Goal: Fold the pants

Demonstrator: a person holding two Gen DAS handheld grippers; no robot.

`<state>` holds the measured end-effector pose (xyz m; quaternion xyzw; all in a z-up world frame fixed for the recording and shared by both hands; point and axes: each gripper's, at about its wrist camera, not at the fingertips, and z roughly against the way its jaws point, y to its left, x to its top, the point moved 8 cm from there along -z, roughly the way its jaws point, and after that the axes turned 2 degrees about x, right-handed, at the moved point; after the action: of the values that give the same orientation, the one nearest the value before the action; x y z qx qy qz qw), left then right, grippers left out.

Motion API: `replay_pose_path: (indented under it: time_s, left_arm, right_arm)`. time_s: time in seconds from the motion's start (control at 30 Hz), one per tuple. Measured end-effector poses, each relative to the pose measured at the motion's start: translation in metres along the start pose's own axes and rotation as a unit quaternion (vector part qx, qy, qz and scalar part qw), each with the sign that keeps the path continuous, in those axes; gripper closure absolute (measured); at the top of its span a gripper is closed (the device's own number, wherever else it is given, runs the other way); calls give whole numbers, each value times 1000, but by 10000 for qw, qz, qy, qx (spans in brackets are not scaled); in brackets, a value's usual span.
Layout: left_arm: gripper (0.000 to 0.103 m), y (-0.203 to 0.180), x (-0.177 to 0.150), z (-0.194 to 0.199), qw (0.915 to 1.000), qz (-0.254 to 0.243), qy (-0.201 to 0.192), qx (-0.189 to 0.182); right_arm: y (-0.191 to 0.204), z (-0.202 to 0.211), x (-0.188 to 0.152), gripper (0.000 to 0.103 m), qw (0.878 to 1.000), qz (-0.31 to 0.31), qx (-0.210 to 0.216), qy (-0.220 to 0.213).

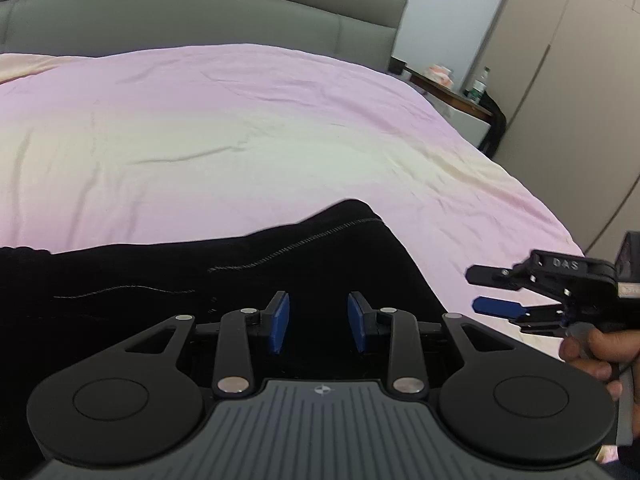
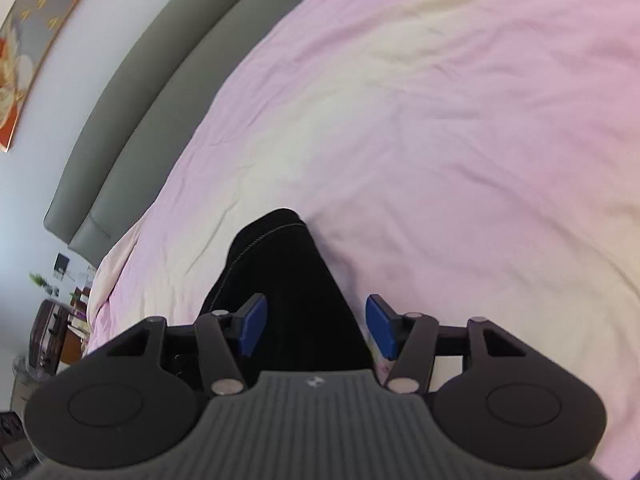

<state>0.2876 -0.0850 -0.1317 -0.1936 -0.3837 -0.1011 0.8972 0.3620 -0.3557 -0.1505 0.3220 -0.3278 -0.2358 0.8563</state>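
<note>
Left gripper [image 1: 318, 322]: its two blue-padded jaws stand spread with a clear gap, holding nothing, poised just above black pants [image 1: 240, 272] that lie flat on a pink bedsheet [image 1: 240, 128]. Right gripper [image 2: 316, 328]: jaws also spread, wider, straddling a narrow end of the same pants [image 2: 280, 272] without pinching; whether a pad brushes the cloth cannot be told. In the left view the right gripper [image 1: 486, 290] hangs off the garment's right edge over the sheet. To fold well, each gripper should likely lower onto an edge, pinch all layers together, then lift and carry evenly so the fabric stays smooth. Beyond, a grey headboard [image 1: 200, 12] and a nightstand [image 1: 460, 100] with a bottle [image 1: 480, 84].
</note>
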Motion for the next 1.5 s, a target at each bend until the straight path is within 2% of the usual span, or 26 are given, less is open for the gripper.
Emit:
replay_pose_path:
  time_s: [0.13,0.23,0.3,0.37,0.43,0.5,0.6,0.67,0.77,0.8,0.83,0.9,0.97,1.03,1.1,1.2,1.27,1.37,1.43,1.5]
  left_arm:
    - [67,-5,-18,-18,9996,-55,270,9]
    - [67,3,-33,-32,9986,69,523,66]
    - [69,9,-43,-38,9980,129,611,24]
    - [70,15,-49,-41,9971,345,668,-89]
    - [71,24,-52,-43,9943,756,722,-201]
    - [76,30,-52,-45,9923,958,747,-238]
    - [78,30,-54,-45,9943,780,702,-178]
    - [78,28,-55,-41,9947,751,685,-136]
    - [78,22,-47,-22,9965,661,510,-51]
    - [72,22,-42,-9,9975,606,369,-33]
    - [66,23,-38,6,9984,537,188,28]
    - [30,32,-33,43,9986,401,-227,248]
    - [22,51,-31,77,9966,335,-520,538]
    - [22,78,-34,106,9927,260,-622,998]
    - [23,115,-42,132,9839,284,-666,1635]
    - [25,168,-60,160,9699,648,-675,2248]
    - [27,198,-74,170,9628,1034,-679,2401]
    - [28,223,-89,169,9591,1495,-602,2328]
    - [29,227,-96,155,9614,1398,-305,2349]
    - [28,225,-106,140,9609,1141,-46,2523]
  right_arm:
    - [-19,-15,-2,49,9983,-467,93,346]
    - [-18,-28,-9,48,9965,-378,138,738]
    - [-16,-39,-19,43,9938,-342,235,1030]
    - [-14,-47,-25,35,9927,-157,207,1175]
    - [-17,-67,-32,33,9885,-69,154,1501]
    - [-18,-79,-43,33,9834,111,68,1812]
    - [-14,-90,-43,31,9836,363,-16,1765]
    - [-12,-90,-43,37,9844,442,-44,1703]
    - [-13,-90,-43,42,9848,473,-45,1671]
    - [-12,-89,-42,42,9850,457,-40,1665]
    - [-12,-89,-42,44,9850,470,-46,1658]
    - [-11,-88,-42,45,9851,483,-39,1648]
    - [-13,-84,-42,47,9854,464,-33,1635]
    - [-18,-75,-42,50,9860,455,-19,1604]
    - [-17,-72,-40,54,9871,442,22,1538]
    - [-13,-65,-37,61,9888,431,67,1429]
    - [-9,-61,-36,64,9893,508,57,1370]
    - [-2,-54,-35,67,9894,654,19,1299]
    - [2,-50,-34,68,9899,685,2,1240]
    - [5,-48,-34,68,9903,713,-48,1190]
